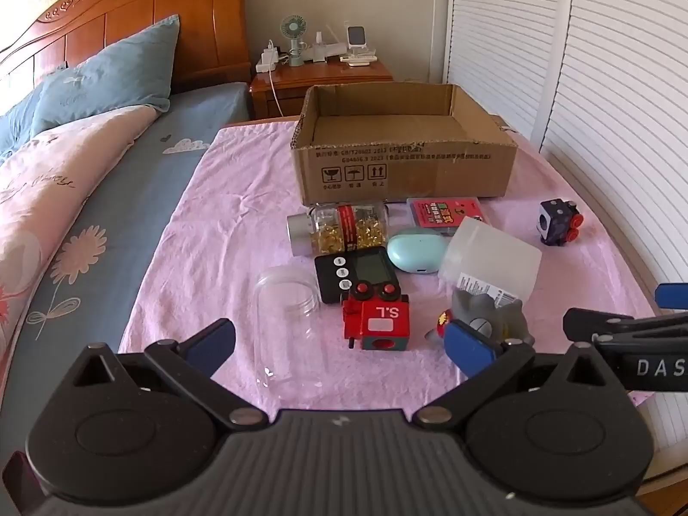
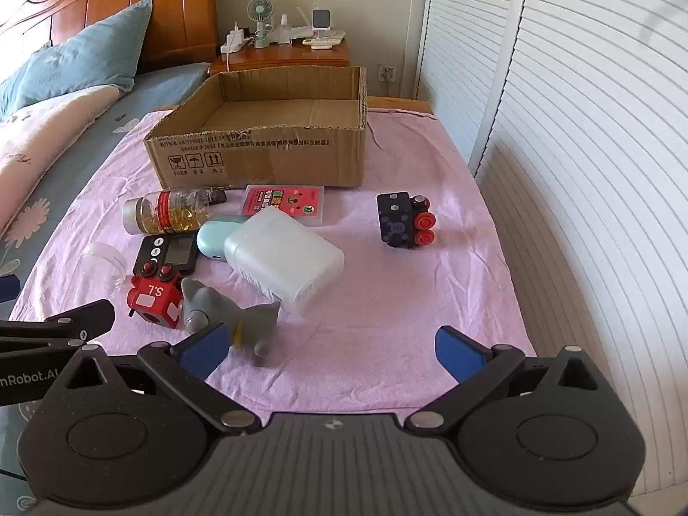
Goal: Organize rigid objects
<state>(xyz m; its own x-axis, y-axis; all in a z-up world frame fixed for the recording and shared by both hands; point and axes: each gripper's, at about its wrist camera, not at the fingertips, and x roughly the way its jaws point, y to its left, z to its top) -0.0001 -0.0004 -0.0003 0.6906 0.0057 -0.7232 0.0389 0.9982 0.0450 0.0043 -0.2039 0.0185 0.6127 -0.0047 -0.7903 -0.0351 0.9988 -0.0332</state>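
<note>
An open cardboard box (image 1: 404,172) (image 2: 262,159) stands at the back of a pink cloth (image 1: 241,215). In front of it lie a capsule bottle (image 1: 339,228) (image 2: 167,213), a red card pack (image 1: 447,213) (image 2: 284,204), a mint case (image 1: 415,253), a black timer (image 1: 357,273), a red toy train (image 1: 378,322) (image 2: 155,294), a grey shark toy (image 1: 490,316) (image 2: 228,314), a frosted white container (image 1: 490,262) (image 2: 284,260), a clear jar (image 1: 288,314) and a dark toy train (image 1: 557,225) (image 2: 404,221). My left gripper (image 1: 339,344) is open above the near cloth. My right gripper (image 2: 339,348) is open beside the shark.
A bed with blue pillows (image 1: 107,73) and a floral quilt (image 1: 47,198) runs along the left. White louvred doors (image 2: 580,129) close the right side. A wooden nightstand (image 1: 322,81) with a small fan and chargers stands behind the box.
</note>
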